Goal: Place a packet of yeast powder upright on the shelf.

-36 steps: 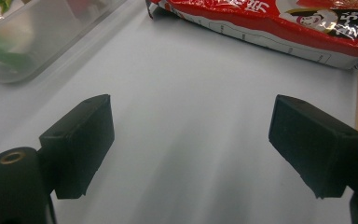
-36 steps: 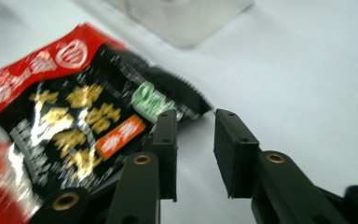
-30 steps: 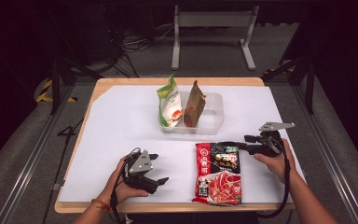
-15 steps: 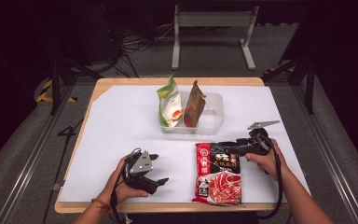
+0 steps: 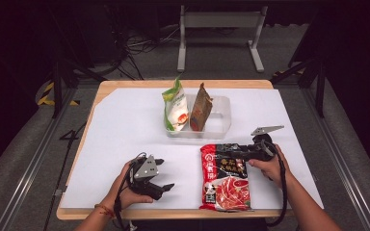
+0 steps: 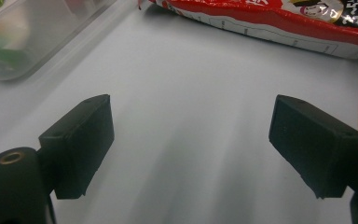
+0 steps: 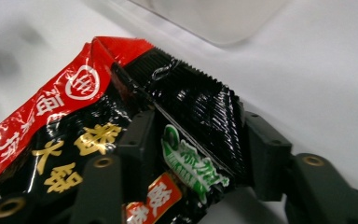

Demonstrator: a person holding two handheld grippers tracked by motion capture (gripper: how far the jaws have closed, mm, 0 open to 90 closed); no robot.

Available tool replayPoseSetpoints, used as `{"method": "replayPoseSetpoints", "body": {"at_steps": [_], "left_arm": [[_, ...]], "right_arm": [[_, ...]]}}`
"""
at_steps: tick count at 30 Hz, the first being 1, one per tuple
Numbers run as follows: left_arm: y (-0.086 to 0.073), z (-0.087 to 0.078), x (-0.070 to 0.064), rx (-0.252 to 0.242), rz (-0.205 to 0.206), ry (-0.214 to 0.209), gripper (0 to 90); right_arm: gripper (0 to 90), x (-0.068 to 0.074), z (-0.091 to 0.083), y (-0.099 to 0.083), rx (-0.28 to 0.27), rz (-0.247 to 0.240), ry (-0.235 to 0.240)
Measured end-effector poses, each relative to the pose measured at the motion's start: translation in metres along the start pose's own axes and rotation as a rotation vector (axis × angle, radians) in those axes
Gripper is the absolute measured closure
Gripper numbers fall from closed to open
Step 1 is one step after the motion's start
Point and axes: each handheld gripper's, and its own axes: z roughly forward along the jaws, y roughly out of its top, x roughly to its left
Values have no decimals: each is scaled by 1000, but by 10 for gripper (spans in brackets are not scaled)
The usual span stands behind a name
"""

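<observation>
2 hand-held grippers worked at a table covered with a white sheet [image 5: 120, 125]. Left gripper [image 5: 160, 187]: it lay low near the table's near edge in the high view, held in the person's left hand [image 5: 125, 185]; in the left gripper view its jaws stood wide apart with nothing but bare sheet between them. Ahead of those jaws and to their left lay the clear tub [image 6: 32, 42]; ahead and to their right lay the edge of the red packet [image 6: 270, 18], well clear of the jaws. Clear tub [image 5: 219, 120]: in the high view it held 2 upright pouches, a green-and-white one [image 5: 175, 107] and a brown one [image 5: 201, 108], side by side. Red packet [image 5: 225, 175]: it lay flat on the sheet, between the 2 grippers. Right gripper [image 5: 221, 150]: held in the right hand [image 5: 270, 166], it met the packet's far, black-printed end [image 7: 186, 126]; in the right gripper view the jaws were pinched on that crinkled end from both sides, the tub just beyond them.
</observation>
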Motion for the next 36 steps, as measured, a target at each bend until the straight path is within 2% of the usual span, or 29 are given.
{"method": "replayPoseSetpoints", "body": {"at_steps": [3,10,11,16,22,24,31,36], "left_arm": [[-1,-1,1,-3,-6,2,147],[-2,-2,2,-2,-9,6,147],[-2,-2,2,-3,-10,5,147],[-3,-5,4,-9,-13,14,146],[-4,-11,7,-30,-32,23,147],[-3,-11,9,-35,-31,27,147],[-3,-14,10,-43,-37,34,146],[-3,-16,11,-47,-41,38,146]], "right_arm": [[667,1,0,0,-4,-28,22],[771,2,-5,-2,-27,-62,44],[785,3,-7,-2,-37,-79,47],[822,9,-19,-1,-81,-119,58],[842,23,-41,4,-143,-153,88],[845,30,-48,7,-164,-170,87],[855,47,-76,14,-264,-182,80],[857,52,-87,16,-294,-196,58]]}}
